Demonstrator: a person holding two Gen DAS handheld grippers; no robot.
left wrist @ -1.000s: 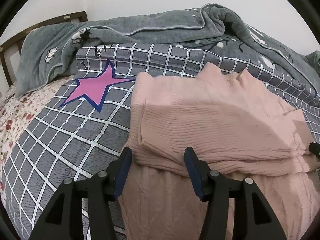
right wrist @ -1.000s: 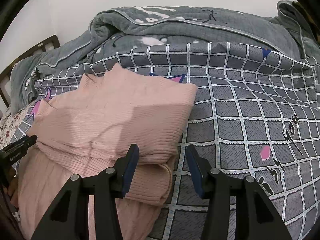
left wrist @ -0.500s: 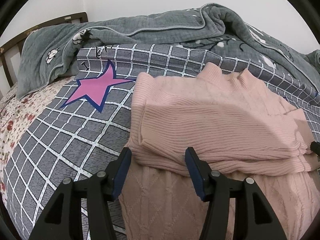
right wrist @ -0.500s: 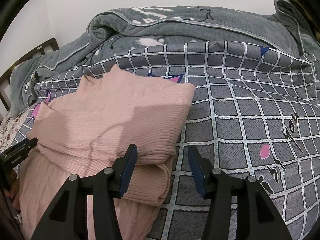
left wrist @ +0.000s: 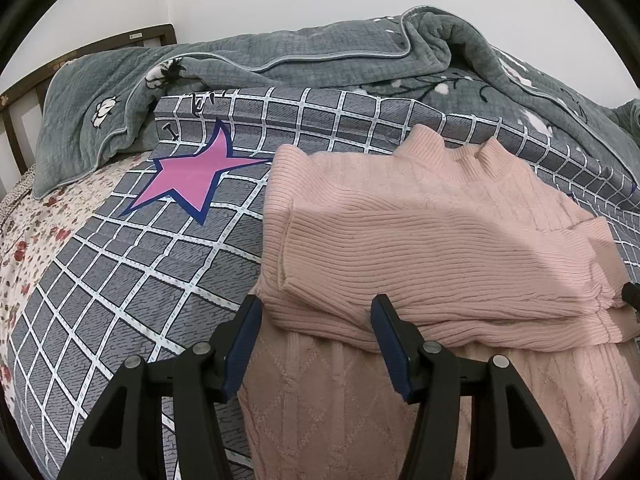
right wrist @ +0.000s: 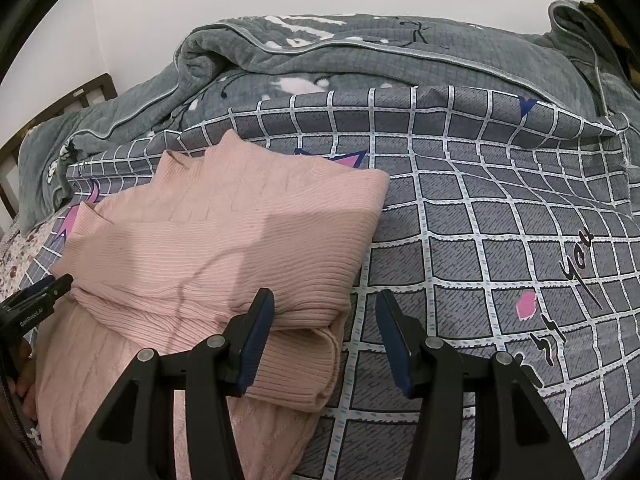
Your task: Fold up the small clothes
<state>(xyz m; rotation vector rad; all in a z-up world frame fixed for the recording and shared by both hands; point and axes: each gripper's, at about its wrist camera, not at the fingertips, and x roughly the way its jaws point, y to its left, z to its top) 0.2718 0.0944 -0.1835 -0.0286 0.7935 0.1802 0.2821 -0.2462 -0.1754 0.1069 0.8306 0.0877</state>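
A pink knit sweater [left wrist: 420,240] lies on the grey checked bedcover [left wrist: 140,280], both sleeves folded across its chest, collar toward the far side. My left gripper [left wrist: 316,336] is open and empty, just above the sweater's left side near the folded sleeves. In the right wrist view the sweater [right wrist: 240,240] lies left of centre. My right gripper [right wrist: 326,332] is open and empty over the sweater's right edge by the cuff of the folded sleeve. The left gripper's tip [right wrist: 40,304] shows at the left edge.
A rumpled grey quilt [left wrist: 320,52] is piled along the far side of the bed. A pink star [left wrist: 192,176] is printed on the cover. A floral sheet [left wrist: 24,248] and dark wooden headboard [left wrist: 80,52] are at the left. Bare checked cover [right wrist: 500,260] spreads right of the sweater.
Both grippers have drawn back slightly from the sweater and stay open. The sweater has not moved.
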